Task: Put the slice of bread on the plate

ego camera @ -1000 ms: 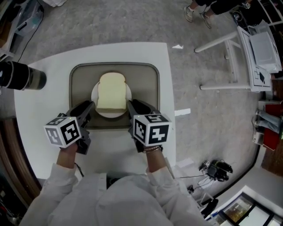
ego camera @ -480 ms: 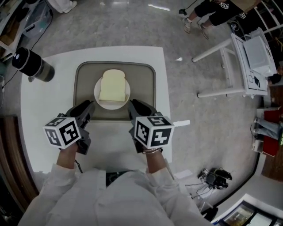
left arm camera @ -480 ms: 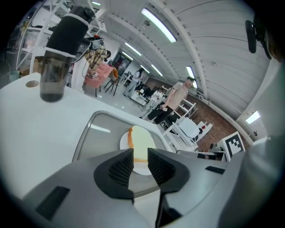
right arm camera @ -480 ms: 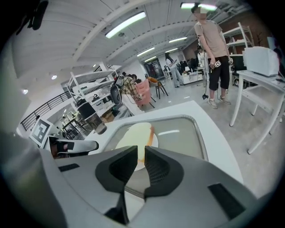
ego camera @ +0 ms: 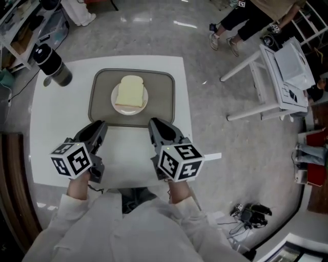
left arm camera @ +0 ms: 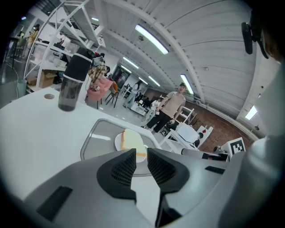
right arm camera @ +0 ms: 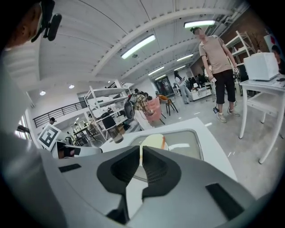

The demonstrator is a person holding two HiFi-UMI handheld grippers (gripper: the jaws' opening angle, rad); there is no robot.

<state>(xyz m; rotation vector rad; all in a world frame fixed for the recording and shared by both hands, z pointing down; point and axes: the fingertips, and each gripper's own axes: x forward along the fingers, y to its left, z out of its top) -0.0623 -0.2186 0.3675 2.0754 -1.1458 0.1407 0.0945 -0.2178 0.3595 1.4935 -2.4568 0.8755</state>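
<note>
Big open workshop here: strip lights (left arm camera: 151, 39) overhead, white shelves (left arm camera: 75, 13) along the side, a grey floor (ego camera: 230, 153) and a white counter (ego camera: 51, 143) in the middle of it.

The bread (ego camera: 130, 91) is lying flat on the plate (ego camera: 130, 111), a small round white one. It covers most of it, so only a thin rim shows around the slice. The plate sits roughly mid-way in a grey-brown tray (ego camera: 161, 102) with rounded corners, and the tray is on the far half of the counter.

Both grippers are on the near side of the tray above bare counter. They point toward the tray and touch neither it, the plate nor the bread.

On the left gripper (left arm camera: 141, 152) the jaws are only a crack apart with nothing between them. You just see bread and tray through the gap, further off. On the right gripper (right arm camera: 141, 153) the jaws are pretty much closed, with only a sliver of light at the tips, and it's also holding nothing. The two are side by side with a stretch of counter between them.

At the far left corner of the counter a dark bottle (ego camera: 53, 65) with a black lid stands upright, well apart from the tray. Past the counter on the right, a person (ego camera: 246, 20) in a tan top and dark shorts is standing on the floor.
</note>
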